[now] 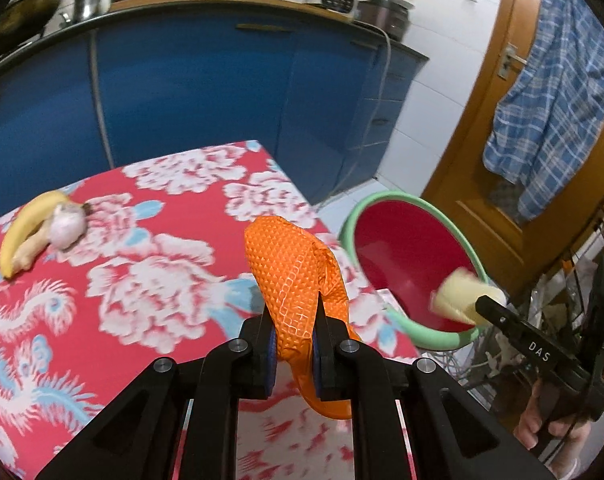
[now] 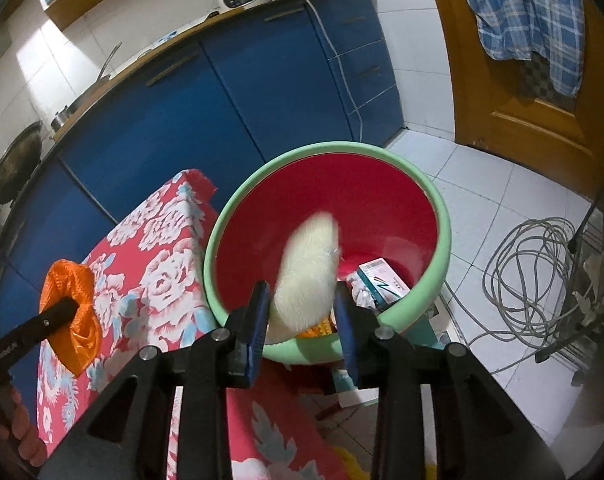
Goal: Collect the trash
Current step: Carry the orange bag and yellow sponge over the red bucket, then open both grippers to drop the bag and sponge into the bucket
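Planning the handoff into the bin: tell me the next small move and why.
Probably let the right gripper finish dropping the pale peel: it hangs over the red bin, jaws apart. The left gripper clamps the orange glove above the table.

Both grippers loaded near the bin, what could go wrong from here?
1. The pale peel sits loosely between the right gripper's fingers, above the basin; it may catch on a pad.
2. The orange glove in the left gripper hangs over the table, so an early release misses the basin.
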`<state>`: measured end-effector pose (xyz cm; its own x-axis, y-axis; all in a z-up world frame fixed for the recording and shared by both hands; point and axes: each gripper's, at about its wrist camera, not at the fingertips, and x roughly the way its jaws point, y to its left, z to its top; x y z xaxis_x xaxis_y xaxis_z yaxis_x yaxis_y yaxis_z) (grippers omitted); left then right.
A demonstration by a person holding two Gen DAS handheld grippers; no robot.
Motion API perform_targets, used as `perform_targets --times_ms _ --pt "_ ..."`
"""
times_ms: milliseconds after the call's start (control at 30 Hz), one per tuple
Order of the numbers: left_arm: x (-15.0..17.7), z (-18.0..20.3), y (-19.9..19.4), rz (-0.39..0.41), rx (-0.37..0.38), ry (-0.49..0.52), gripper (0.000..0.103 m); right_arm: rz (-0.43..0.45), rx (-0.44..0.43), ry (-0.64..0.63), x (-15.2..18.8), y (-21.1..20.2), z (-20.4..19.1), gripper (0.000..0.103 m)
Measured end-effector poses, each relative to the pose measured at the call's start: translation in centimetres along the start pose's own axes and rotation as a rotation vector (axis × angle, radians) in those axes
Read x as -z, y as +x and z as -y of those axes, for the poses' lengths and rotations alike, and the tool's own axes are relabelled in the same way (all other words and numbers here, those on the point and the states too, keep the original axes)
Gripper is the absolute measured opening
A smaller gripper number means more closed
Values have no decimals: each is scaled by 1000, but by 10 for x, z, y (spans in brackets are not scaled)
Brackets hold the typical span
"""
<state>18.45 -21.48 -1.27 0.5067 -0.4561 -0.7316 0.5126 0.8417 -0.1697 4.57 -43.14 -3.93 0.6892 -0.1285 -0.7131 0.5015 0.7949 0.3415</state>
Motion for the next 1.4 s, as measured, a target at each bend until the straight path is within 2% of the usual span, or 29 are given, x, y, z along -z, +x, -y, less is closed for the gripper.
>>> perform_targets --times_ms 600,733,933,1200,1400 --pt "-10 76 50 -46 90 127 13 45 -11 55 2 -25 32 37" --pt "-11 87 63 -66 117 138 18 49 -7 66 2 -28 39 37" --pt "-11 91 68 -72 120 133 41 43 -7 72 3 -29 43 38" --pt "-8 84 55 -59 104 120 43 44 -23 45 4 -33 34 47" --pt "-1 66 32 -35 78 88 48 53 -48 12 7 -43 16 52"
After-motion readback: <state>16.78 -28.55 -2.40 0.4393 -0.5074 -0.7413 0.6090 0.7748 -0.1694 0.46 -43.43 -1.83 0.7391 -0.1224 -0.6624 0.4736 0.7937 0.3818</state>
